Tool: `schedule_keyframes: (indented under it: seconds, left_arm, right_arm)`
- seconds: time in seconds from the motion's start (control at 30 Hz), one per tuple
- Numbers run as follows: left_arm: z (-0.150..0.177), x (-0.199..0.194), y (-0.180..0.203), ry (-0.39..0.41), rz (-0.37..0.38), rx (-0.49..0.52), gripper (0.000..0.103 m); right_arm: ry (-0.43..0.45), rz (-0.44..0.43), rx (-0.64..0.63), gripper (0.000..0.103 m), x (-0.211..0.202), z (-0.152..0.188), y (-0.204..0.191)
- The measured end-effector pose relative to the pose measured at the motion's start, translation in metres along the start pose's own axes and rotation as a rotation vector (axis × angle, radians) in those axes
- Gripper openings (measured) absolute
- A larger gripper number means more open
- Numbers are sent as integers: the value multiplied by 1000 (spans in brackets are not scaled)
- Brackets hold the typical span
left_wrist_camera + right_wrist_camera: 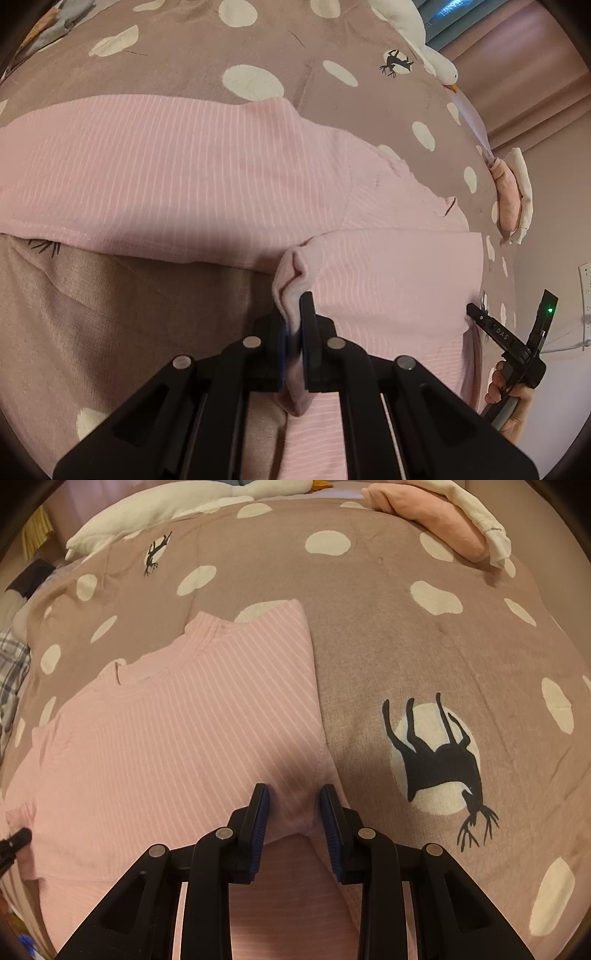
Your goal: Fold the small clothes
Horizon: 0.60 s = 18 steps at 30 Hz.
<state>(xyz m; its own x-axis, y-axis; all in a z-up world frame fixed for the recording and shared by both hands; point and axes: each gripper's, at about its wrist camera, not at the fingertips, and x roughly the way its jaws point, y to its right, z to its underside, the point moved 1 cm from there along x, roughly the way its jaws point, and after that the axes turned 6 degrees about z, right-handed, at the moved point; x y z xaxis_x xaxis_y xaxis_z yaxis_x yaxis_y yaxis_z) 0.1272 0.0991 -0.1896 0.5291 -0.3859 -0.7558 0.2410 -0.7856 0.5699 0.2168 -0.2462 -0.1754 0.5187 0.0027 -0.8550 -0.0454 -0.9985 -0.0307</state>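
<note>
The shirt [177, 716] lies on the bedspread [388, 627], folded clothes [443, 520] behind it to the right.

Dim, warm indoor light with a pinkish-brown cast in both views; no hard highlights or glare. Left wrist view: soft broad shadow on the bedspread [110, 295] below the pink garment [184, 166] edge, and the left gripper [295, 325] fingertips are slightly smeared, likely motion blur. A green LED on the right gripper [491, 332] is the only bright spot. Right wrist view: a diffuse shadow sits on the garment [147, 738] between the gripper's [293, 805] fingers; the deer print [439, 760] is sharp. Heavy fisheye bulge, dark vignette at the corners, detail softer toward the rim.
</note>
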Motion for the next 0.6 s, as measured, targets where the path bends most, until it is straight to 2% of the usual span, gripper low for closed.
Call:
schedule_keyframes:
  seconds: [0.17, 0.33, 0.6]
  left_arm:
    - [3, 8, -6, -8, -36, -3, 12]
    - [3, 12, -9, -14, -36, -13, 12]
    - [4, 14, -18, -5, 16, -76, 12]
  right_arm:
    - [4, 12, -7, 31, 0, 0, -2]
    - [8, 18, -8, 31, 0, 1, -3]
    - [22, 23, -12, 31, 0, 3, -4]
